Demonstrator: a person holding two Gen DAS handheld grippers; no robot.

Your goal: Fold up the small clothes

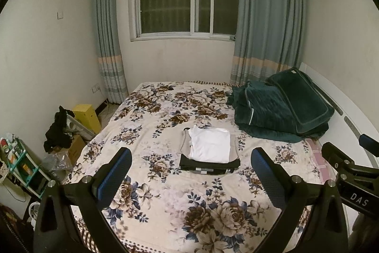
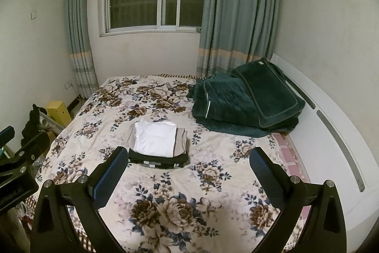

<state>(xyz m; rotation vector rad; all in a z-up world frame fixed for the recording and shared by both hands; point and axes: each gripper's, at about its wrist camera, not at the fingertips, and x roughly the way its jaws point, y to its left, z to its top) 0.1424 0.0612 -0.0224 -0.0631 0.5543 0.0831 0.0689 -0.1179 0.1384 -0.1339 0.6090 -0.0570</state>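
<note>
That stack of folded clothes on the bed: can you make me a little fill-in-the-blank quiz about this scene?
1. The top garment on the folded stack is ____ in colour.
2. The stack rests on a bedspread printed with ____.
3. The heaped blanket near the headboard is dark ____.
4. The jaws of both the left gripper and the right gripper stand ____.

Missing words: white; flowers; green; open

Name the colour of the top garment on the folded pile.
White top garment; clearest in the left wrist view.
</note>
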